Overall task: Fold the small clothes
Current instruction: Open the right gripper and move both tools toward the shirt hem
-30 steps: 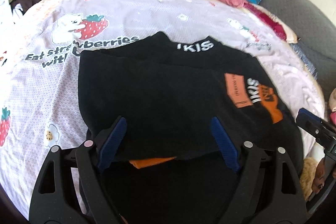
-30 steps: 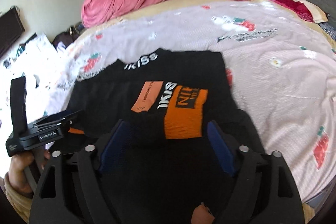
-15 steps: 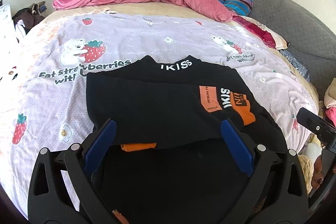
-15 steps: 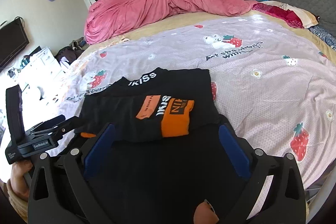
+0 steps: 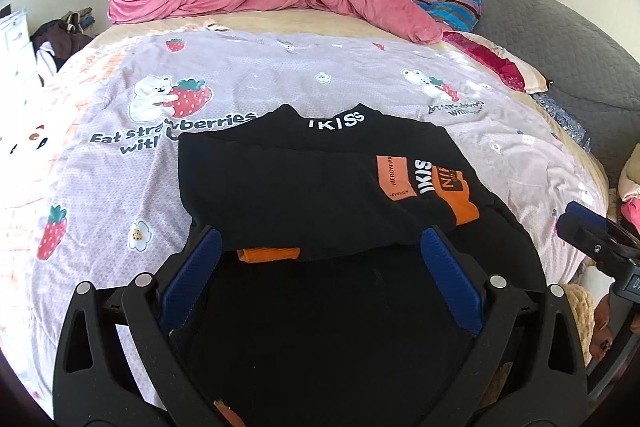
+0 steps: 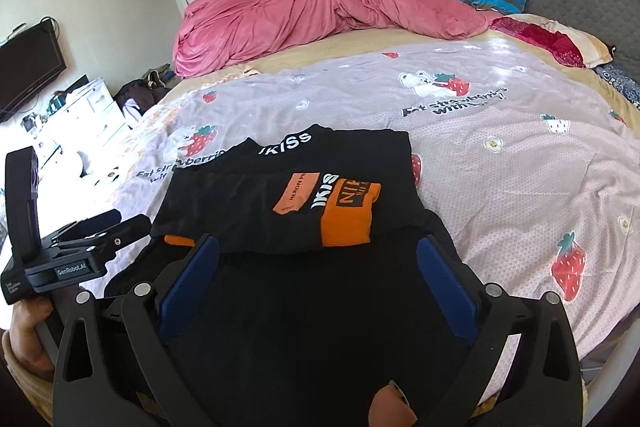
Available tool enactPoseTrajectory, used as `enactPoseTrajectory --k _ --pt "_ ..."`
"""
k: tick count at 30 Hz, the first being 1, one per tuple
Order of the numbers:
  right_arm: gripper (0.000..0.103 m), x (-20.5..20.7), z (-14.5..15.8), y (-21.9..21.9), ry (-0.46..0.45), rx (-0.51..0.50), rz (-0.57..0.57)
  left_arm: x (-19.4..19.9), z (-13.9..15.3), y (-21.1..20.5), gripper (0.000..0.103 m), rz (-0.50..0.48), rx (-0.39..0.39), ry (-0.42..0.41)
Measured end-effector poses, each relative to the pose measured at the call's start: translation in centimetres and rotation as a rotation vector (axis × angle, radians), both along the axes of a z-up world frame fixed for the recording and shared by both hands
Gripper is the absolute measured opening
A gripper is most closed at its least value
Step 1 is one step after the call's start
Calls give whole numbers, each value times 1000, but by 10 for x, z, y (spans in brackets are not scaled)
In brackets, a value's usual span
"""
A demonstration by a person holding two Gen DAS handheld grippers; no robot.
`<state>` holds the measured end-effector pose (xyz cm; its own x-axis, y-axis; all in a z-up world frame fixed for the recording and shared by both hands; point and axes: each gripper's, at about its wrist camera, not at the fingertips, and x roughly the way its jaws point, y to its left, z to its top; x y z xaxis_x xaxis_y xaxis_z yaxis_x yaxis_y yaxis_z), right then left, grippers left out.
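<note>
Both the left gripper (image 5: pixel 318 277) and right gripper (image 6: pixel 318 277) are backing off, fingers just spread wide and empty, leaving the black garment (image 5: pixel 320 183) folded over on the bed (image 5: pixel 100 195)

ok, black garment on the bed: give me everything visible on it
The black garment looks like soft knit. It lies flat on the strawberry-print sheet, partly folded: an upper layer is doubled over the near part. White "IKISS" lettering marks the far collar edge; orange patches and cuffs show at the fold. The left gripper and right gripper hang open above its near part; no pad presses on it.
</note>
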<state>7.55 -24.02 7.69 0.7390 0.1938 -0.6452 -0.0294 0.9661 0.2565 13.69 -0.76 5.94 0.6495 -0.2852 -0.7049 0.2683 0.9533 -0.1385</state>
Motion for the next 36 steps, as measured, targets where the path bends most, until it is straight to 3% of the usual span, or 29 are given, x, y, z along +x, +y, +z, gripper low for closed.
enactPoseTrajectory --k 14,36 --pt "99 -22 7 3 -17 -4 47 -23 12 8 94 14 22 -22" --pt "99 -51 -12 -17 31 -11 38 -59 -6 37 94 67 15 14"
